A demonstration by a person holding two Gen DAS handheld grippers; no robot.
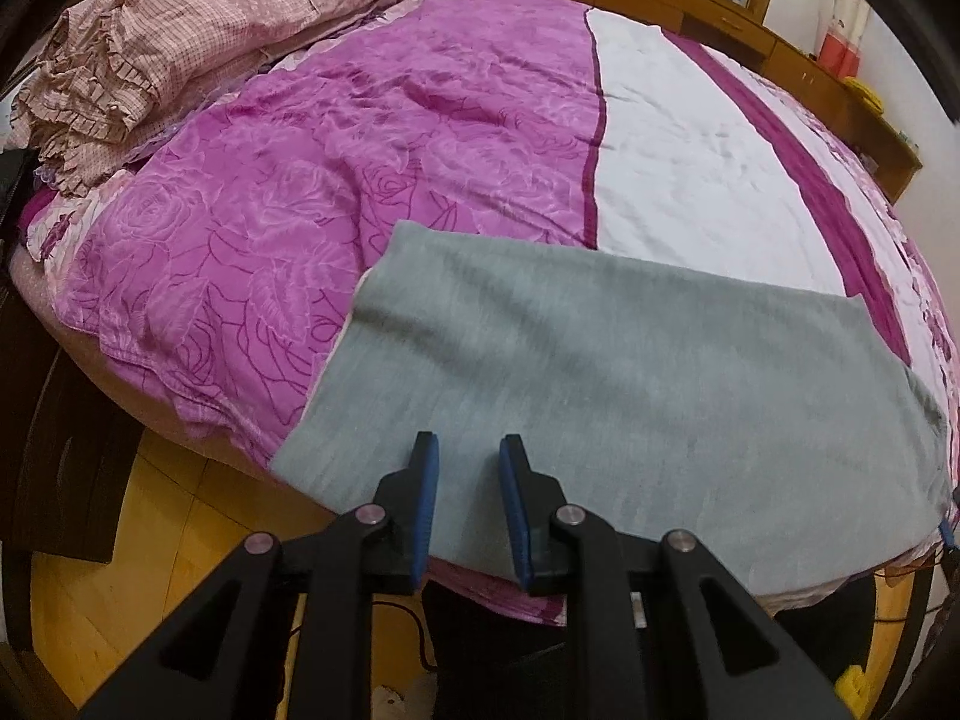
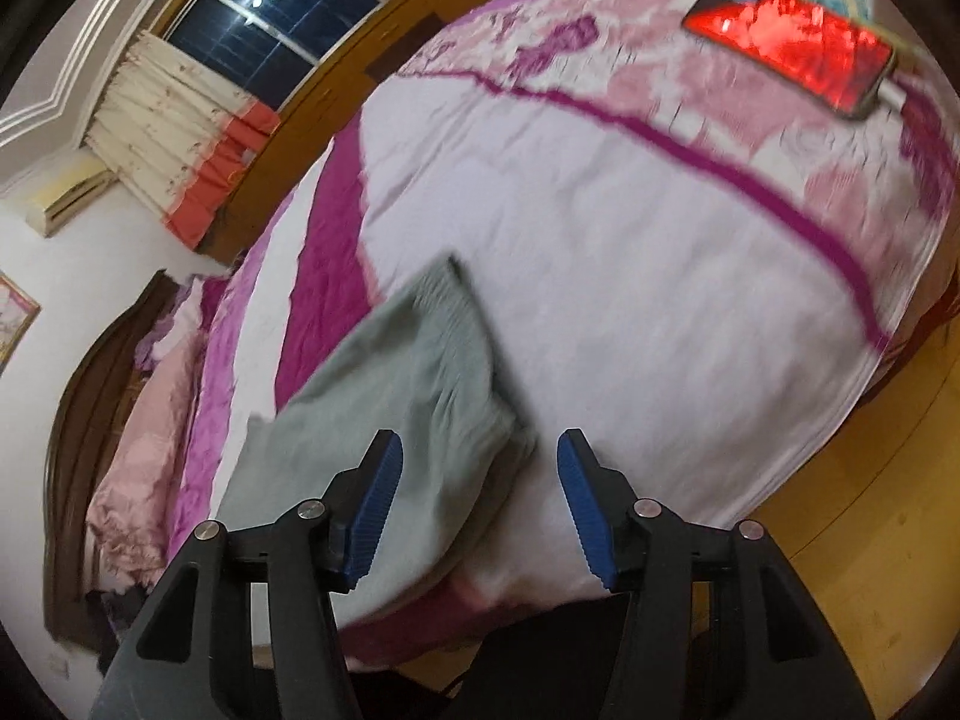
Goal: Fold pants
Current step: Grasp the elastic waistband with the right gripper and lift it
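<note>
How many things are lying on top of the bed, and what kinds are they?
Grey pants: 1
Phone with a red screen: 1
Pink bedding pile: 1
Total: 3
Both grippers, left and right, are open and hold nothing.

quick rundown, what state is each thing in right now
pants: grey, lying flat on the bed, folded, not held
left gripper: open, empty, over the near edge of the pants
right gripper: open, empty, by the waistband end
phone: screen lit red, lying on the bed
pink quilt: bunched in a heap at the far side
bedspread: spread out, lightly creased
window: dark outside
</note>
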